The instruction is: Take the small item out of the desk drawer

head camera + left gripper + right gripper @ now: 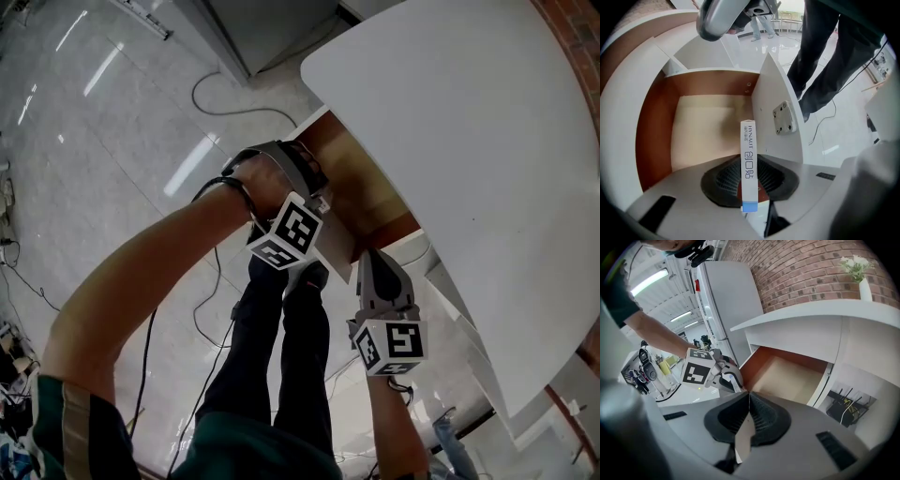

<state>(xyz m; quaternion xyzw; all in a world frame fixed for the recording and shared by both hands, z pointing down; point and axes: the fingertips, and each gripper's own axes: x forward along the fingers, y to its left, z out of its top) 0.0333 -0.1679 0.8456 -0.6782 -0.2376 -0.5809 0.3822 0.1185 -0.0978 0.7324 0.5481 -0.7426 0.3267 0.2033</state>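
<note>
The desk drawer (708,126) stands pulled open, and its pale wooden bottom is bare. A narrow white box (749,164) with a blue end sticks up between the pads of my left gripper (749,187), which is shut on it just above the drawer's front. In the head view the left gripper (319,187) reaches into the drawer (370,192) under the white desk top (469,141). My right gripper (375,261) hangs a little lower, beside the drawer front. Its jaws (749,401) are shut on nothing and point at the drawer (787,376).
A white side panel with a metal plate (783,118) bounds the drawer's right. The person's dark legs (281,347) and loose cables (211,328) are on the glossy floor. A vase (865,284) stands on the desk, with a router (846,408) underneath.
</note>
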